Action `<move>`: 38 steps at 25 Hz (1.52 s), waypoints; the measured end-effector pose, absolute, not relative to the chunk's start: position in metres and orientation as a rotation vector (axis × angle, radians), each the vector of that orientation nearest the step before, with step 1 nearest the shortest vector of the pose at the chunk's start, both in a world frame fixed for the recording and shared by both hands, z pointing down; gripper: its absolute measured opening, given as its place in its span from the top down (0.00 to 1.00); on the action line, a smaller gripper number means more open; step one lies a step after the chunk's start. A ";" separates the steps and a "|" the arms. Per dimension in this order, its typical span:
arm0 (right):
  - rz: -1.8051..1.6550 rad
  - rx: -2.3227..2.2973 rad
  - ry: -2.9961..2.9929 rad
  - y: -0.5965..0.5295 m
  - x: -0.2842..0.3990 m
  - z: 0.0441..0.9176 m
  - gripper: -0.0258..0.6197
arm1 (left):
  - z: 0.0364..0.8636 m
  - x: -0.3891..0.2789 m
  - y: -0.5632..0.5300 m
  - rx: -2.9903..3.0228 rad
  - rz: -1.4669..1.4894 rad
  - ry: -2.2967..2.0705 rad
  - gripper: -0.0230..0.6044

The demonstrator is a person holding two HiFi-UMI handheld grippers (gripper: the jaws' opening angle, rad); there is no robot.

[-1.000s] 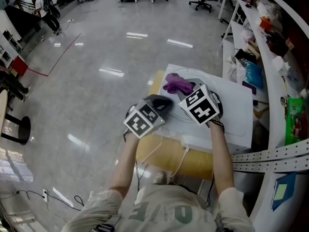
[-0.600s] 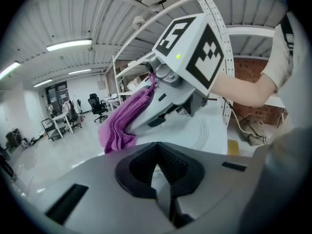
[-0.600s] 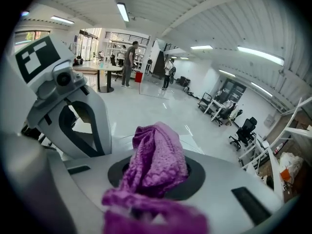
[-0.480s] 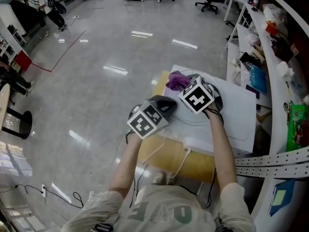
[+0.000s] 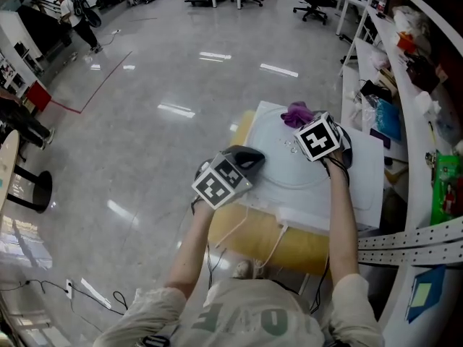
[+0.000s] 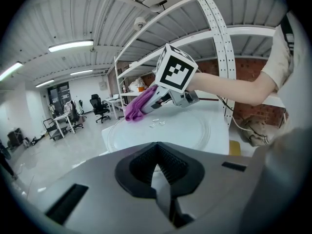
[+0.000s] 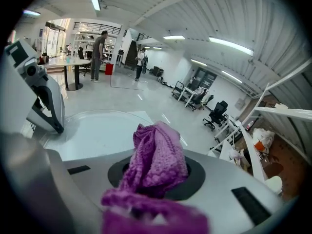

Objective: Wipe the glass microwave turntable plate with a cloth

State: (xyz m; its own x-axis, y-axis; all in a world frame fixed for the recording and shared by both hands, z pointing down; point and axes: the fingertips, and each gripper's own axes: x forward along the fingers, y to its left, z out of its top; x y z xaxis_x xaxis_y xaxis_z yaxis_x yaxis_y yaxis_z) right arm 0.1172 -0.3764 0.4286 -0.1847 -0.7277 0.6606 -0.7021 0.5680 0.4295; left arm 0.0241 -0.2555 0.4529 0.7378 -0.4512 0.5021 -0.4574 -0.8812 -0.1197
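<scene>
The glass turntable plate [image 5: 286, 166] lies flat on a white tabletop [image 5: 364, 176]. The right gripper [image 5: 305, 121] has its jaws clamped on a bunched purple cloth [image 7: 156, 160], which rests at the plate's 12 o'clock edge. The left gripper [image 5: 250, 156] sits at the plate's 9 o'clock rim, its jaws drawn narrow and pinching that rim.

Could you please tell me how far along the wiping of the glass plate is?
Done: the right claw holds the cloth and the left claw grips the plate by its near rim. In hand: wiping at the far edge. Left: small bits on the glass beside the cloth.
</scene>
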 end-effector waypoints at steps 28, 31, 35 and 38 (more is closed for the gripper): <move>-0.082 1.086 -1.907 -0.169 0.117 0.428 0.88 | 0.453 0.022 -0.261 2.923 0.825 -0.784 0.96; -0.106 1.028 -1.940 -0.170 0.091 0.432 0.88 | 0.454 0.023 -0.262 2.922 0.824 -0.782 0.96; -0.126 0.989 -1.972 -0.182 0.065 0.434 0.88 | 0.455 0.025 -0.261 2.923 0.816 -0.776 0.96; -0.137 0.974 -1.986 -0.193 0.051 0.436 0.88 | 0.455 0.026 -0.261 2.922 0.811 -0.773 0.96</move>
